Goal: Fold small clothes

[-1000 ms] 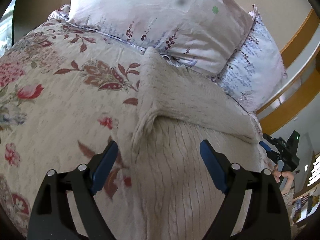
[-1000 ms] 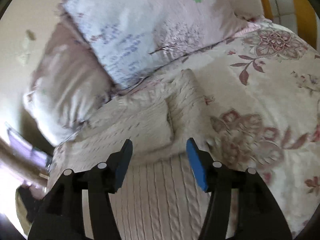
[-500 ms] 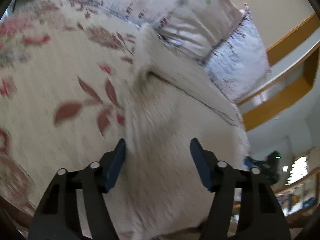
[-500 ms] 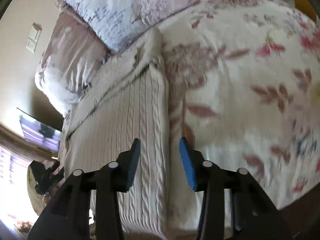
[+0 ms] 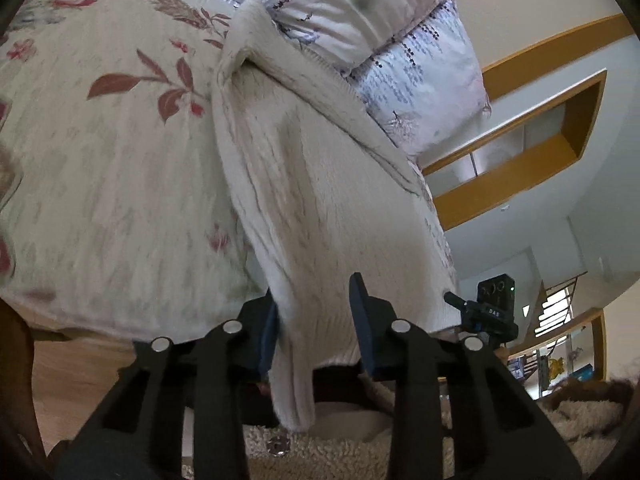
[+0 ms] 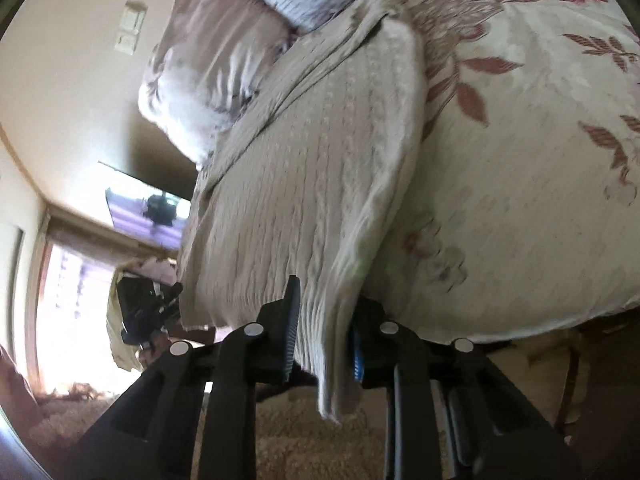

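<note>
A cream cable-knit sweater point(image 5: 304, 168) lies on the floral bedspread, its sleeve folded across the top near the pillows. Its hem hangs over the near bed edge. My left gripper point(image 5: 316, 320) has its blue pads on either side of the sweater's left hem corner, with a gap left at the right pad. In the right wrist view the sweater point(image 6: 312, 184) runs toward me, and my right gripper point(image 6: 326, 332) is closed on its right hem corner, the cloth bunched between the pads and hanging below them.
Floral bedspread point(image 5: 92, 184) covers the bed. Pillows point(image 5: 360, 4) lie at the head beyond the sweater. A fleecy rug point(image 5: 352, 452) lies on the floor below. The other gripper point(image 5: 488, 312) shows at the sweater's far hem corner. A wooden wall shelf point(image 5: 532, 136) is right.
Both grippers dropped from above the sweater to the bed's near edge. Their jaws narrowed around the two hem corners, the right one closing on the cloth.
</note>
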`<state>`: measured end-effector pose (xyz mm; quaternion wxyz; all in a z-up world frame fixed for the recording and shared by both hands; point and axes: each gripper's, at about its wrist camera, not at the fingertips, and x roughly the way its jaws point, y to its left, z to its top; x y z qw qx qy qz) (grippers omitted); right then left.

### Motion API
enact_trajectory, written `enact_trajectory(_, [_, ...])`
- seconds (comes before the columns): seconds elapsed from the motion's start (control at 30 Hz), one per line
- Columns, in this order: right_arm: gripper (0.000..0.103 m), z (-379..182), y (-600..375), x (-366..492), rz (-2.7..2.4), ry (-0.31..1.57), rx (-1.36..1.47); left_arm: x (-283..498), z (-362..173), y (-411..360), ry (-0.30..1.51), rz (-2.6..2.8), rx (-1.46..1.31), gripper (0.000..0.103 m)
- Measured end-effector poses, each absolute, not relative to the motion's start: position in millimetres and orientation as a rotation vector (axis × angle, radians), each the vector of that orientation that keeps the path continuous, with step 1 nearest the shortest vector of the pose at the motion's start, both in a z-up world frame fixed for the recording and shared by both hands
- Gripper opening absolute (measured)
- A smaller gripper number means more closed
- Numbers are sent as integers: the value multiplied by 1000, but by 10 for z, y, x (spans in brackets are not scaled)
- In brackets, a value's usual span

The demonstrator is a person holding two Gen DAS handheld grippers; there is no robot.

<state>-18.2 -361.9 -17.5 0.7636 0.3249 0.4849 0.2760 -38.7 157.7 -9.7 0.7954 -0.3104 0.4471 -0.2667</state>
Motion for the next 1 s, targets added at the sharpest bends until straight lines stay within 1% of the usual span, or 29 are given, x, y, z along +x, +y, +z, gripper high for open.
enact_trajectory(0.17, [24, -167, -3479, -217, 624, 1076, 654, -504, -123, 1575, 985, -569, -664, 30])
enact_trajectory(0.2, [23, -172, -3464, -228, 627, 1079, 645, -517, -136, 1565, 995, -563, -656, 29])
enact_trajectory(0.27, [16, -172, -3425, -229, 623, 1082, 623, -509, -162, 1560, 1008, -551, -652, 27])
enact_trajectory(0.3, [12, -171, -3418, -230, 624, 1079, 620, -511, -174, 1562, 1011, -547, -653, 25])
enact_trajectory(0.33, [10, -156, -3418, -238, 620, 1067, 618, -515, -187, 1562, 1018, -539, -647, 21])
enact_trajectory(0.37, [9, -139, -3426, -241, 617, 1055, 615, -507, -192, 1552, 1024, -530, -636, 18])
enact_trajectory(0.4, [9, -109, -3429, -244, 613, 1036, 611, -511, -194, 1550, 1031, -517, -619, 12])
enact_trajectory(0.43, [9, -61, -3443, -249, 608, 1010, 605, -511, -195, 1552, 1035, -509, -609, 9])
enact_trajectory(0.67, [8, 293, -3539, -244, 541, 823, 549, -531, -23, 1619, 970, -528, -584, 6])
enact_trajectory(0.9, [8, 661, -3470, -214, 424, 617, 393, -271, 472, 1828, 795, -452, -563, 6])
enact_trajectory(1.0, [8, 802, -3425, -161, 372, 537, 335, -50, 658, 1844, 764, -409, -528, 6])
